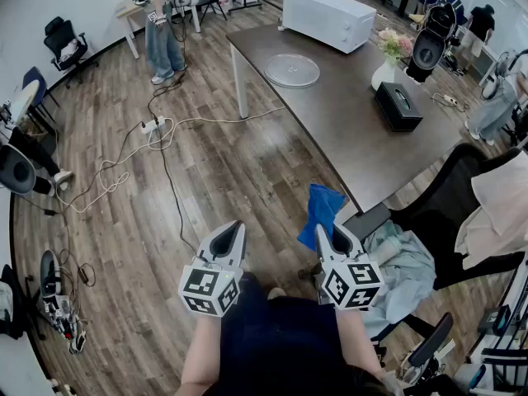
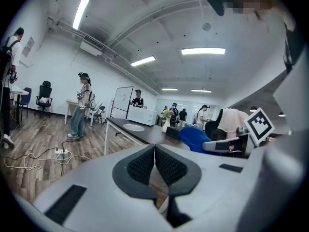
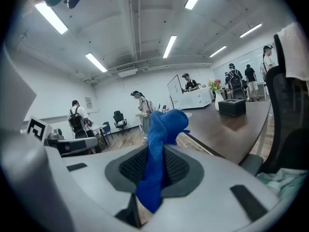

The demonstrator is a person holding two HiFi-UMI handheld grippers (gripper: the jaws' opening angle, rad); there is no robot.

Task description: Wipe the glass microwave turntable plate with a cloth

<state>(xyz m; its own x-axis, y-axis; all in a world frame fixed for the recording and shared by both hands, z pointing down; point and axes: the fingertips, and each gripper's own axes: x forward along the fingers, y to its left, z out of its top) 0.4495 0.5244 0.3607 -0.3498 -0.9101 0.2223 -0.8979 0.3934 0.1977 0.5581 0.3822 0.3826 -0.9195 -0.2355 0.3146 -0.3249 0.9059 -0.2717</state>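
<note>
Dark table noted well ahead of the jaws; set on it: microwave, glass plate, vase, black box.

no text you can read here. the marker cube on your left gripper and the one on your right gripper show only black-and-white square patterns, no letters or digits. wall notice in the left gripper view: too small to read. same for the wall sign in the right gripper view.
</note>
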